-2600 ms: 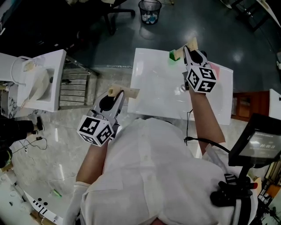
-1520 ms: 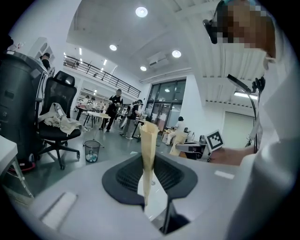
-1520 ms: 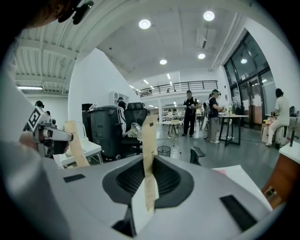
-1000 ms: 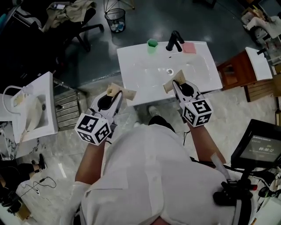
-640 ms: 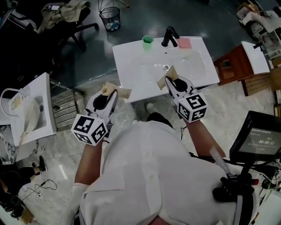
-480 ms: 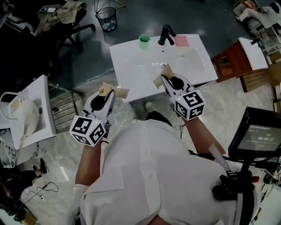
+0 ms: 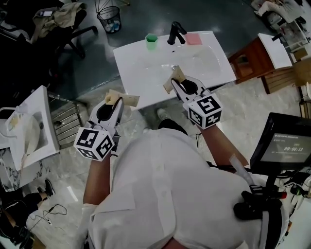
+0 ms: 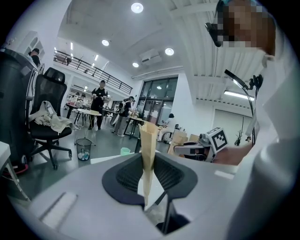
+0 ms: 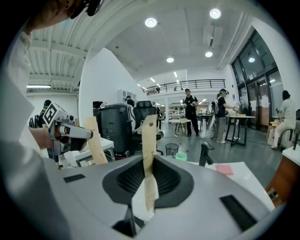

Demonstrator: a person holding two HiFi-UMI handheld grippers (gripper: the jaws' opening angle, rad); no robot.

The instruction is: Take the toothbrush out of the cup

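Left gripper (image 7: 119,97) and right gripper (image 7: 174,81) are hovering near the sink's (image 7: 133,65) front edge, fingers closed on nothing. Green cup (image 7: 151,41) is standing at the back rim beside the tap (image 7: 174,32); toothbrush not discernible. Risk: closed fingers bumping the cup over.

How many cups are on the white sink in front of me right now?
1: a green cup on the far edge of the sink, just left of the black faucet. None seems hidden.

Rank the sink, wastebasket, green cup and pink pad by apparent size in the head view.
1. sink
2. wastebasket, though it sits lower, on the floor, so farther from the camera
3. green cup and pink pad look about alike, so left unranked
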